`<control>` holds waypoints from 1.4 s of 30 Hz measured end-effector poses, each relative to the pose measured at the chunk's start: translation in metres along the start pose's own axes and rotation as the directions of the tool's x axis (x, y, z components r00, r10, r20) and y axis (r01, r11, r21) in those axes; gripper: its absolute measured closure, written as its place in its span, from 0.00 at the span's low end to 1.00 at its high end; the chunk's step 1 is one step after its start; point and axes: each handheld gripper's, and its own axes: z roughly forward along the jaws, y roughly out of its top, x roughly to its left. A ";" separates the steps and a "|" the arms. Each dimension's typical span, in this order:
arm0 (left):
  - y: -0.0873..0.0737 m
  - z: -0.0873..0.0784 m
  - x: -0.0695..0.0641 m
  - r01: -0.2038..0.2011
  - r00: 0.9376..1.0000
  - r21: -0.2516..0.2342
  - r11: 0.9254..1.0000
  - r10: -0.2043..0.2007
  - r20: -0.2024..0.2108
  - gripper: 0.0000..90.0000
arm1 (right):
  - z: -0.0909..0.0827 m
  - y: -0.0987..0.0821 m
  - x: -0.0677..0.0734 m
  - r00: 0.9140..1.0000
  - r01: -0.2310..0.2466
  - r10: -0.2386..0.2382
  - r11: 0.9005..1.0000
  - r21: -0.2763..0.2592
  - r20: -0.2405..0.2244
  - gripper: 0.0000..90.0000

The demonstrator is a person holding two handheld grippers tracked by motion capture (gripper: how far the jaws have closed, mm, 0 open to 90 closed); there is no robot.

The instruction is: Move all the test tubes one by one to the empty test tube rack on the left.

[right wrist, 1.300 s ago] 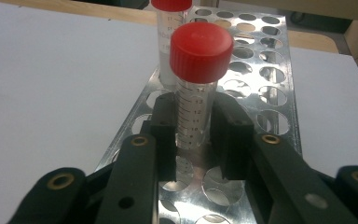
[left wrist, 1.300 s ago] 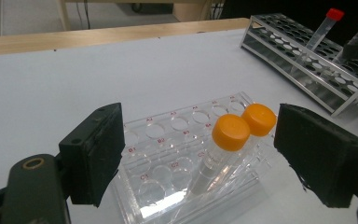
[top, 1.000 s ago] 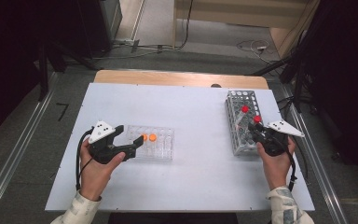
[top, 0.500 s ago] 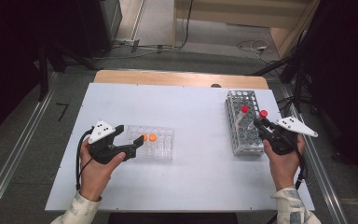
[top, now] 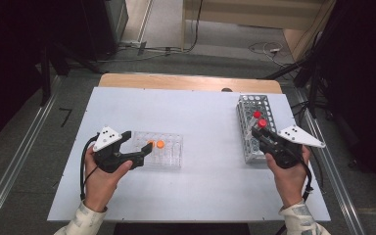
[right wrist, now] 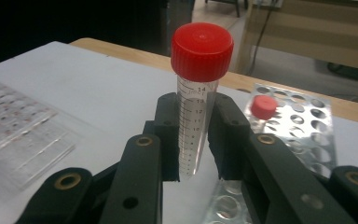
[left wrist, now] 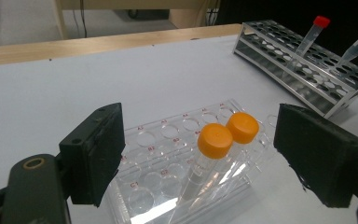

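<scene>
My right gripper (right wrist: 193,140) is clamped on a clear red-capped tube (right wrist: 196,93): in the right gripper view both black jaws press against its graduated wall, the tube stands upright between them, and its tapered tip hangs free above the perforated top of the metal rack (right wrist: 298,121). In the high view I see that same gripper (top: 260,132) over the near end of the metal rack (top: 247,105) at the table's right side, with the tube's red cap (top: 262,123) just above the jaws. A second red-capped tube (top: 257,114) sits in the rack just beyond it; in the right gripper view its cap (right wrist: 263,107) shows to the right of my jaws. My left gripper (top: 144,151) rests at the left end of the clear plastic tray (top: 171,152) with its jaws spread wide and nothing between the pads. Through the left gripper view I look along those parted jaws at the tray (left wrist: 158,154), where two orange-capped tubes (left wrist: 214,140) stand side by side, leaning a little, their caps almost touching. They lie between the jaws but apart from both pads. The tray and the metal rack are well apart on the white table (top: 200,112).
</scene>
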 end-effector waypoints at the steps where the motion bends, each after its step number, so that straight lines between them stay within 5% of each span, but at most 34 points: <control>1: 0.000 0.000 0.000 0.000 1.000 -0.004 1.000 0.000 0.000 0.19 | 0.001 0.000 0.004 1.000 0.005 -0.005 1.000 0.003 -0.013 0.80; 8: 0.001 -0.001 -0.005 -0.009 1.000 -0.011 1.000 0.009 0.015 0.19 | 0.014 -0.004 0.040 0.991 0.049 -0.045 0.998 0.027 -0.123 0.80; 16: 0.003 -0.002 -0.012 -0.020 0.999 -0.020 1.000 0.020 0.035 0.19 | 0.030 -0.007 0.072 0.968 0.075 -0.058 0.995 0.060 -0.244 0.80; 36: 0.004 -0.002 -0.023 -0.044 0.996 -0.023 0.999 0.046 0.079 0.22 | 0.051 -0.012 0.129 0.920 0.147 -0.105 0.986 0.085 -0.377 0.80; 42: 0.004 -0.002 -0.026 -0.052 0.995 -0.020 0.998 0.054 0.088 0.23 | 0.058 -0.013 0.147 0.899 0.170 -0.116 0.981 0.093 -0.423 0.80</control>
